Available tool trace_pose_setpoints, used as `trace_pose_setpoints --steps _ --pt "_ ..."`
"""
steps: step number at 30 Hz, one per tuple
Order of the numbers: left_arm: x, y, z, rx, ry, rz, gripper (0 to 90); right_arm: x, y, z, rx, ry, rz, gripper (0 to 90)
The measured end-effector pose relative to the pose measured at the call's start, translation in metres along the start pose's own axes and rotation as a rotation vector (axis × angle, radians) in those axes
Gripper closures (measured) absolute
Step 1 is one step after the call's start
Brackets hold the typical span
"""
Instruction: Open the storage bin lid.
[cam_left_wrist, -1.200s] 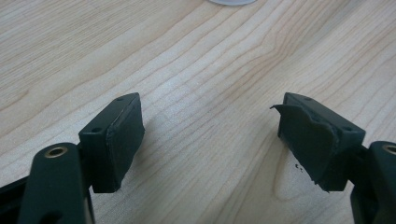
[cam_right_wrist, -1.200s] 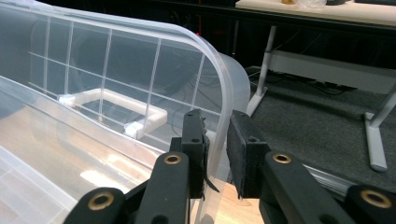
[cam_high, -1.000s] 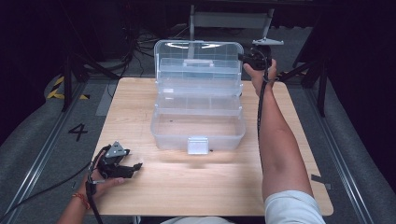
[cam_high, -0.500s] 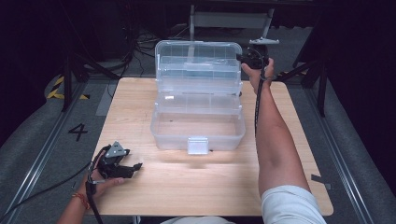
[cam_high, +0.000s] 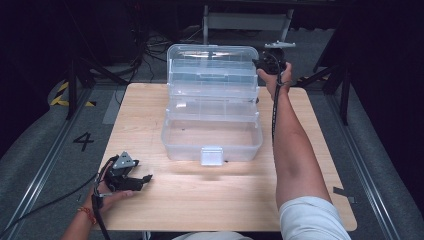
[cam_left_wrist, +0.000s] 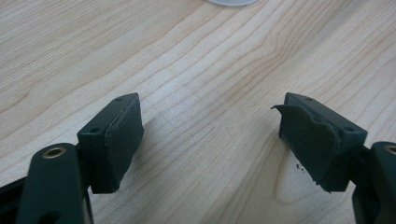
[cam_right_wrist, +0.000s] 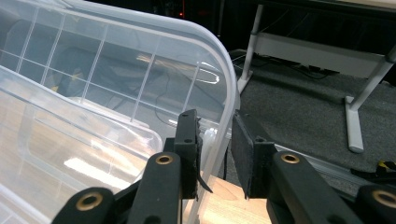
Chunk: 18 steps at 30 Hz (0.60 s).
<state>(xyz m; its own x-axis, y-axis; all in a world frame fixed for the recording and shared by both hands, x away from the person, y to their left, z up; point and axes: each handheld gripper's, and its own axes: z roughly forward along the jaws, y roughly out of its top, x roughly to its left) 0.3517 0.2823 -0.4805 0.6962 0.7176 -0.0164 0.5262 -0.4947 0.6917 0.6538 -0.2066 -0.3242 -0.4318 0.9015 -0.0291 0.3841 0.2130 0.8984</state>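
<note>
A clear plastic tiered toolbox (cam_high: 212, 135) stands open in the middle of the wooden table (cam_high: 210, 200), its lid (cam_high: 212, 57) raised at the back. My right gripper (cam_high: 262, 62) is at the lid's upper right corner. In the right gripper view its jaws (cam_right_wrist: 215, 116) have just been opening, and the lid's (cam_right_wrist: 116, 60) curved rim runs between them with a little slack. My left gripper (cam_high: 145, 179) rests at the table's front left, held by a hand. Its jaws (cam_left_wrist: 208, 116) stand wide apart over bare wood with nothing between them.
The toolbox's latch (cam_high: 211, 156) faces the front edge of the table. Behind the table are white table legs (cam_right_wrist: 355, 116), grey floor and cables. A rail with a "4" mark (cam_high: 83, 140) runs along the left of the table.
</note>
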Motion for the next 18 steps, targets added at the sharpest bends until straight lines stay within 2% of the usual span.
trace_pose_setpoints --steps 12,13,14,18 --pt "-0.0005 -0.0002 -0.0002 0.001 0.004 -0.007 22.3 -0.0003 -0.0013 0.0048 0.023 -0.011 0.013 72.6" --pt "-0.0005 -0.0003 -0.0002 0.0 0.003 -0.007 22.3 -0.0015 -0.0017 0.0037 0.015 -0.004 0.02 76.9" --pt "-0.0005 -0.0002 -0.0002 0.001 0.004 -0.007 22.4 -0.0028 -0.002 0.0027 0.002 0.031 0.028 78.2" --pt "-0.0006 -0.0004 -0.0002 0.0 0.004 -0.007 22.3 0.0017 -0.0009 0.0023 0.035 0.015 -0.027 80.4"
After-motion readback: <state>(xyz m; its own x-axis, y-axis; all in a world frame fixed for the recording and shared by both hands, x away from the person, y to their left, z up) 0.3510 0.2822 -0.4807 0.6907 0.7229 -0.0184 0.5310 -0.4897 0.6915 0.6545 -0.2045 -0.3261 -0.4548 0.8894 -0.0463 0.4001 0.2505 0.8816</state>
